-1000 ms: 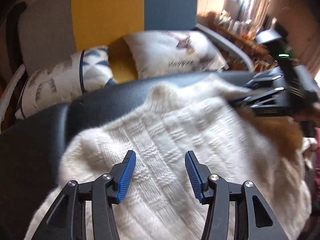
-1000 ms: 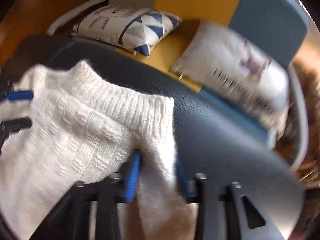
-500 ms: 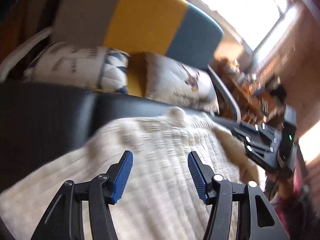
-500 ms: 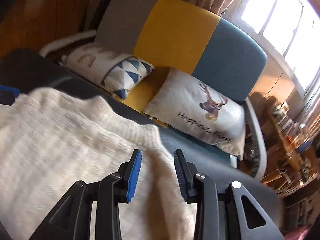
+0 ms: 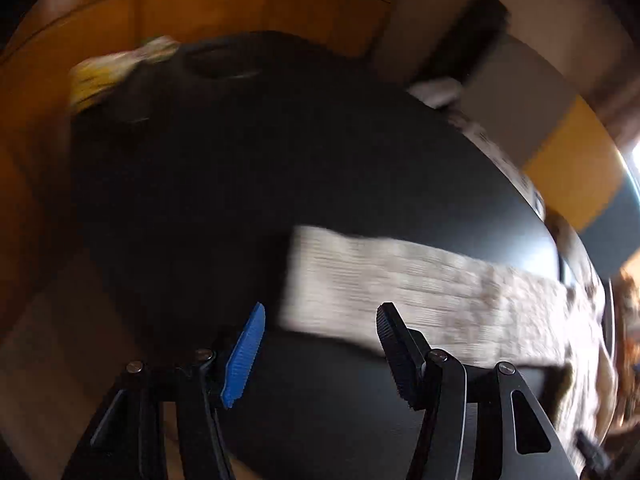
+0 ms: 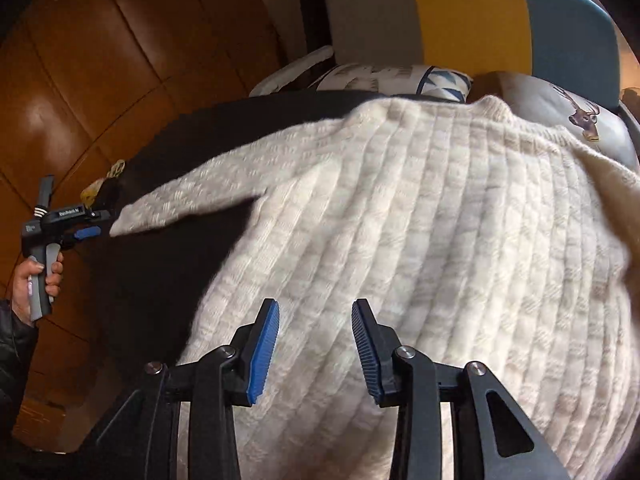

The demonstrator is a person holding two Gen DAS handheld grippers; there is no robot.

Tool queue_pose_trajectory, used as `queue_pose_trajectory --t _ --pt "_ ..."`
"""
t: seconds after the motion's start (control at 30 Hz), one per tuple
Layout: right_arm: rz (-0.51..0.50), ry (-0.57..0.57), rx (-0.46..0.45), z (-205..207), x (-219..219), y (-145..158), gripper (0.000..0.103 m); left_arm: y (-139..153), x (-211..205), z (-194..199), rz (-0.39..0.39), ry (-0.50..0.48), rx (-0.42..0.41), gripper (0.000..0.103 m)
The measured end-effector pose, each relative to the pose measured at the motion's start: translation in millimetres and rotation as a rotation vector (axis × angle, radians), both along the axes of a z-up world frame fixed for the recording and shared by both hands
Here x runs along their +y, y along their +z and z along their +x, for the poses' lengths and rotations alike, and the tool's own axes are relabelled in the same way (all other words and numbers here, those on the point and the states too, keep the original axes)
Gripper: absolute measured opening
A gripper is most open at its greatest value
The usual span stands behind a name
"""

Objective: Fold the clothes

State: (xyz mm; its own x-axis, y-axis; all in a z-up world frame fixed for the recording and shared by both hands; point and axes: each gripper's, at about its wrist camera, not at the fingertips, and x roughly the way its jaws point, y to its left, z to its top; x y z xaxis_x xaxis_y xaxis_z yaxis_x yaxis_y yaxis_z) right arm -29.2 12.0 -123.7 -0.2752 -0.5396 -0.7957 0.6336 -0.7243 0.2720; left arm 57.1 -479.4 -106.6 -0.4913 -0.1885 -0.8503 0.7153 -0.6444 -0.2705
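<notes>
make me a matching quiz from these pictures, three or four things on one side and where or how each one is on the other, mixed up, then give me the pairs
1. sweater sleeve
2. left gripper
3. deer cushion
4. right gripper

A. open, over the sweater's body
B. behind the sweater's collar
C. stretched out across the dark surface
D. open, at the sleeve's cuff end

Pairs: 1-C, 2-D, 3-B, 4-A

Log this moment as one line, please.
cream cable-knit sweater: flat on black padded surface | left tongs: open, at sleeve cuff | right tongs: open, over body
</notes>
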Motion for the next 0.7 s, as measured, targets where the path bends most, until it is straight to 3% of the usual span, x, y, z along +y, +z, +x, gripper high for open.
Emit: queue_pose_trajectory --t 0.13,0.27,0.37,0.43,0.5,0.57,0.6,0.7 --pt "0.026 -0.023 -0.012 15 -4 -12 0.039 -12 -33 29 0.063 0.074 -0.002 0.061" --pt "0.033 -0.037 -0.033 14 4 -14 0.039 -27 -41 18 0.167 0.051 0.043 0.061" --pt "0.036 -0.044 -0.038 13 7 -15 0.039 -31 -32 -7 0.127 -0.007 0.004 0.065" --pt "0.044 -0.036 -0.036 12 5 -16 0.04 -32 -24 -23 0.078 -0.042 -0.039 0.075" --pt "0.053 -0.024 -0.033 12 3 -17 0.044 -34 -11 -34 0.005 -0.066 -0.095 0.074" --pt "0.046 -0.026 -0.038 11 2 -16 0.048 -34 11 -46 -0.103 -0.128 -0.152 0.05" --pt "0.042 -0.03 -0.042 11 2 -16 0.049 -33 17 -49 -0.107 -0.147 -0.141 0.029" --pt "0.015 -0.036 -0.06 8 3 -14 0.049 -31 13 -55 -0.06 -0.093 -0.112 0.012"
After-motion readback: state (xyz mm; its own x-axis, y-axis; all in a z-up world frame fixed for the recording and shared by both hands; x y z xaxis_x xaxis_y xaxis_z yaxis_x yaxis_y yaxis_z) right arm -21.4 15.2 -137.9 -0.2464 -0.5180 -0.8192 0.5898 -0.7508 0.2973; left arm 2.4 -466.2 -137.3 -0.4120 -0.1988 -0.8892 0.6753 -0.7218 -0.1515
